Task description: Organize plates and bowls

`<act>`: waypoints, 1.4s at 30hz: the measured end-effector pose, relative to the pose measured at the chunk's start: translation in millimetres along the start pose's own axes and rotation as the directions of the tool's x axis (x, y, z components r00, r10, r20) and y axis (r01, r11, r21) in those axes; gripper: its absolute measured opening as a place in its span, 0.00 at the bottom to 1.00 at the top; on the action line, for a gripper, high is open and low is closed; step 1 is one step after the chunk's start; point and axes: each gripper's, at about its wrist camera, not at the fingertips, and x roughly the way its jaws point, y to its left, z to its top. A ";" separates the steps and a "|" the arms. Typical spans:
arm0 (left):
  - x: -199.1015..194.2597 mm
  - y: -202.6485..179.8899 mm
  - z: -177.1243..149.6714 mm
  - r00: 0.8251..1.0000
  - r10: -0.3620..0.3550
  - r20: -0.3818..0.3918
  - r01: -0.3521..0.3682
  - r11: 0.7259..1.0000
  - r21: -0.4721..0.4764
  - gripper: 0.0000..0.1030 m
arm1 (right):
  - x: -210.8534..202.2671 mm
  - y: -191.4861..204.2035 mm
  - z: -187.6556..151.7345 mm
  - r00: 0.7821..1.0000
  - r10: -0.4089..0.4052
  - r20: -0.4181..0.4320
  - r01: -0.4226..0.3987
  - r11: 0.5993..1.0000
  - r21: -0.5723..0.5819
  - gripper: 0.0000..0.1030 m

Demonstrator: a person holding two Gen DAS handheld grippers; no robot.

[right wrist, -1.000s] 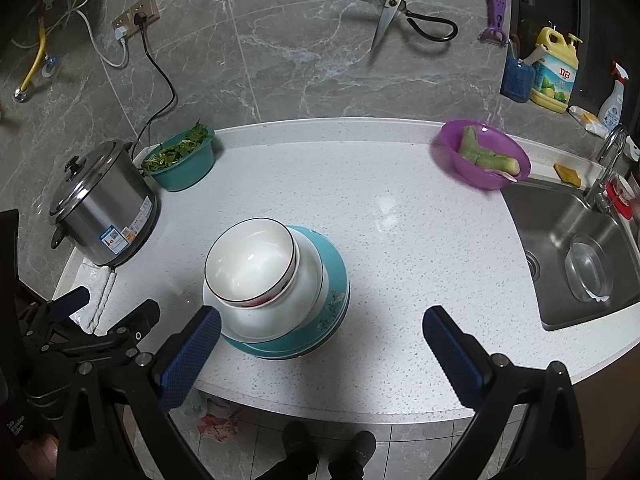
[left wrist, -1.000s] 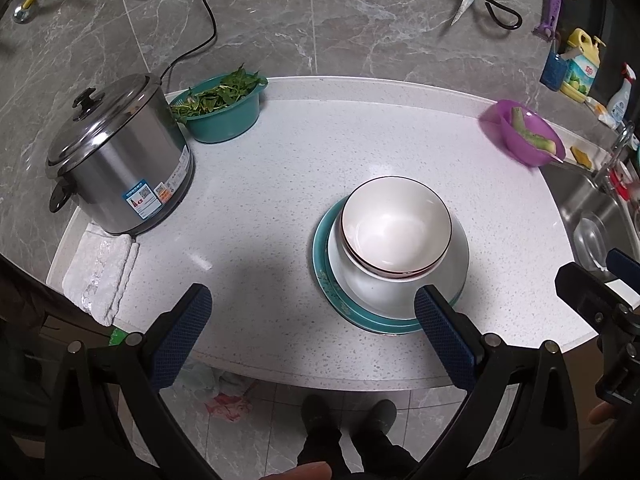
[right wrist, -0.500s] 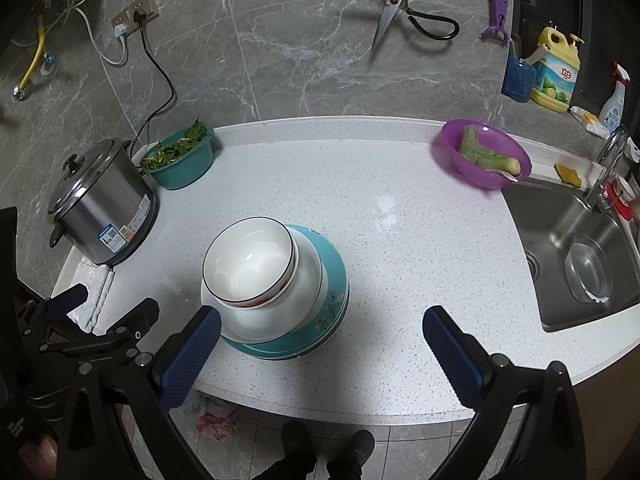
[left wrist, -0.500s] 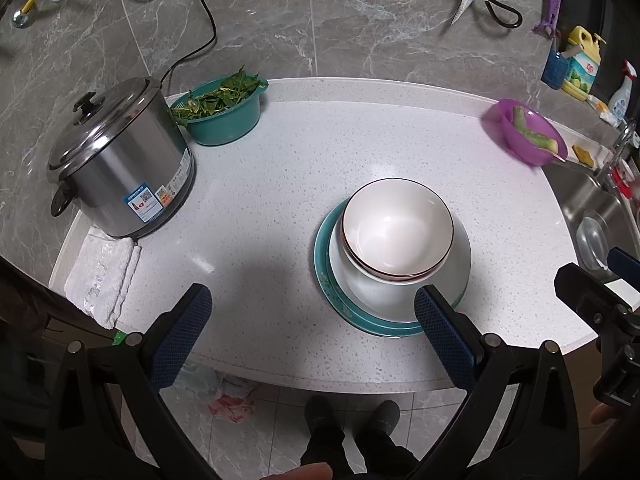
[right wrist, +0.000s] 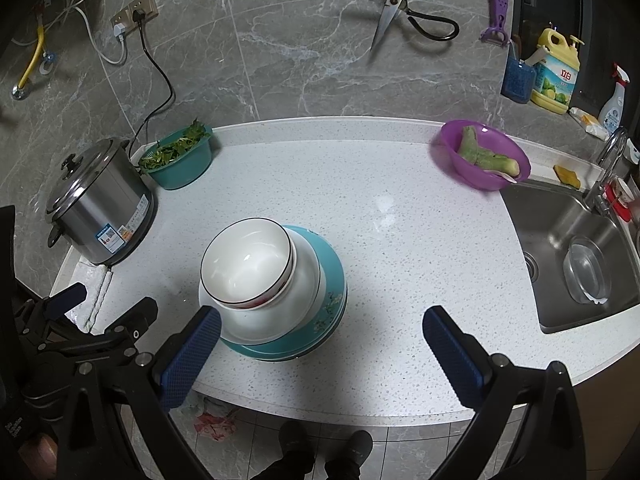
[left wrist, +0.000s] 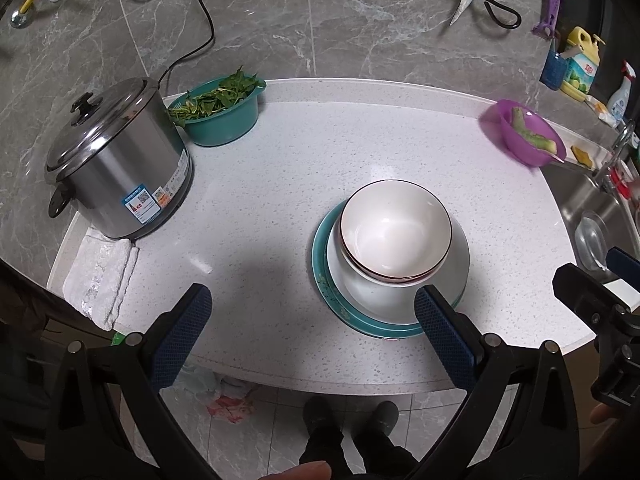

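Teal plate mostly hidden under white dishes; bottle labels unreadable (too small); sink cut by edge.

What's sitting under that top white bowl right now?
The top bowl is nested in a red-patterned bowl, on a white plate, then a teal plate. Anything further between them is hidden.

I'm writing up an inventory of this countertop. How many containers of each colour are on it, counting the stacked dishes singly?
White: 3, two nested bowls on a white plate
Teal: 2, the bottom plate and the greens basin
Purple: 1, bowl
Steel: 1, rice cooker
Total: 7
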 end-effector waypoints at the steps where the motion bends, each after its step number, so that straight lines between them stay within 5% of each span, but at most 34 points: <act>1: 0.1 0.3 0.1 1.000 -0.002 0.000 0.002 1.000 0.000 1.00 | 0.6 -0.4 0.3 1.000 0.000 0.000 0.000 1.000 0.000 1.00; 42: 11.0 0.6 8.4 1.000 -0.015 -0.011 0.015 1.000 0.005 1.00 | 4.9 -0.6 3.9 1.000 0.001 -0.005 -0.001 1.000 -0.005 1.00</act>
